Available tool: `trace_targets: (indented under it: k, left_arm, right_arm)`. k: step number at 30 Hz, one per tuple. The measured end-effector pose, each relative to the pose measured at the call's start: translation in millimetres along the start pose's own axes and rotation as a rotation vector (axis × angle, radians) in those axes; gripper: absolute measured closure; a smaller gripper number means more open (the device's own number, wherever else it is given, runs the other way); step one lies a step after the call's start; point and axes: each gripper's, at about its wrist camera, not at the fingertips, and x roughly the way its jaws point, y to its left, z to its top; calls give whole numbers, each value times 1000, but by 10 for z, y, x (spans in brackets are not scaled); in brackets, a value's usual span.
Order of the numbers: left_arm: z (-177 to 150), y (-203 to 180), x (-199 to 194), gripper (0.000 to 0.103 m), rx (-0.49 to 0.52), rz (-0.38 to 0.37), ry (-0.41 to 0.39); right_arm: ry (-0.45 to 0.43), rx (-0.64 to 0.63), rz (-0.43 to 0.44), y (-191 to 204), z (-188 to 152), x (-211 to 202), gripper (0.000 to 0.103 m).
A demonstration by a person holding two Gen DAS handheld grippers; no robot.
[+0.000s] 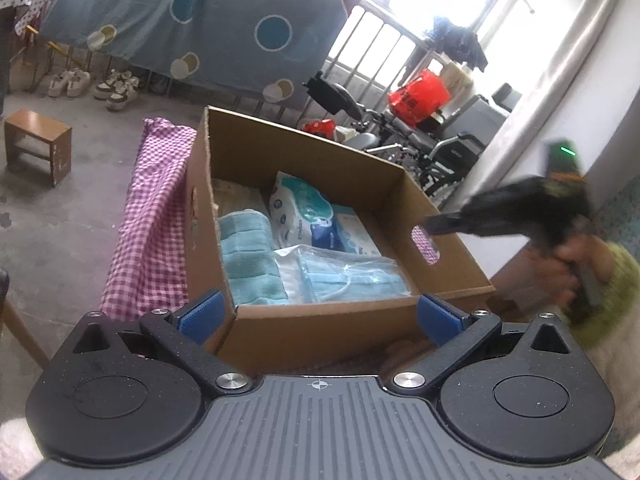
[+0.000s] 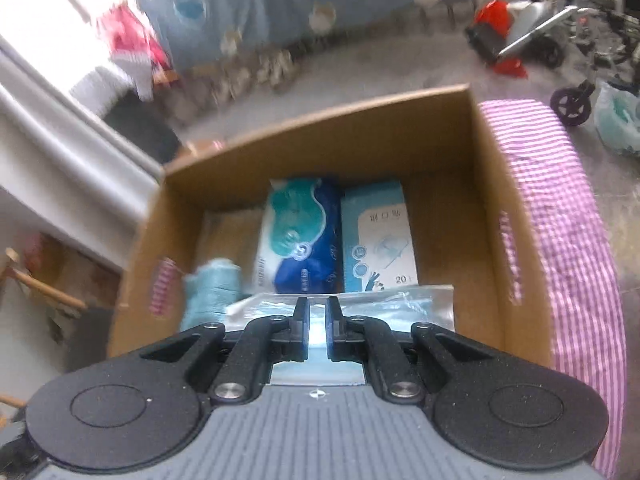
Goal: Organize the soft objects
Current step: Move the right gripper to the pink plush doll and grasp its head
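Two grippers hang over your brown cardboard box [image 1: 344, 322]. Your left gripper [image 1: 318, 318] stands wide apart, gripping nothing; your right gripper [image 2: 318, 322] is nearly closed, empty, above the clear bag of blue face masks [image 2: 352, 306].

The cardboard box [image 2: 492, 216] is open at the top and can be entered from above. In the right wrist view, bare floor is left inside it along its right wall, beside the mask carton [image 2: 374, 236]; the rest is taken up by the wipes pack [image 2: 300, 236], the rolled teal towel [image 2: 212, 292] and the bagged masks [image 2: 384, 304]. The left hand-held gripper [image 1: 318, 316] is held just before the box's near wall, its jaws spread wide. The right hand-held gripper [image 1: 440, 224] is held over the box's right rim.
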Motion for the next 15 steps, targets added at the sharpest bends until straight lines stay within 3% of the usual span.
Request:
trace_targets:
  k: [3, 5, 6, 10, 15]
  left_arm:
    - [-22, 18, -61, 0, -15, 14, -8]
    - [-47, 18, -105, 0, -18, 24, -13]
    - [-59, 8, -116, 0, -13, 27, -13]
    - [-123, -88, -103, 0, 21, 41, 11]
    - [-339, -329, 86, 0, 84, -26, 99]
  right_arm:
    - [-119, 9, 47, -33, -284, -452, 71]
    - [-196, 0, 59, -38, -496, -716, 42]
    - [-236, -3, 67, -51, -614, -836, 37]
    - [-319, 25, 122, -173, -1047, -1156, 27]
    - [-293, 152, 199, -436, -1559, -1056, 24]
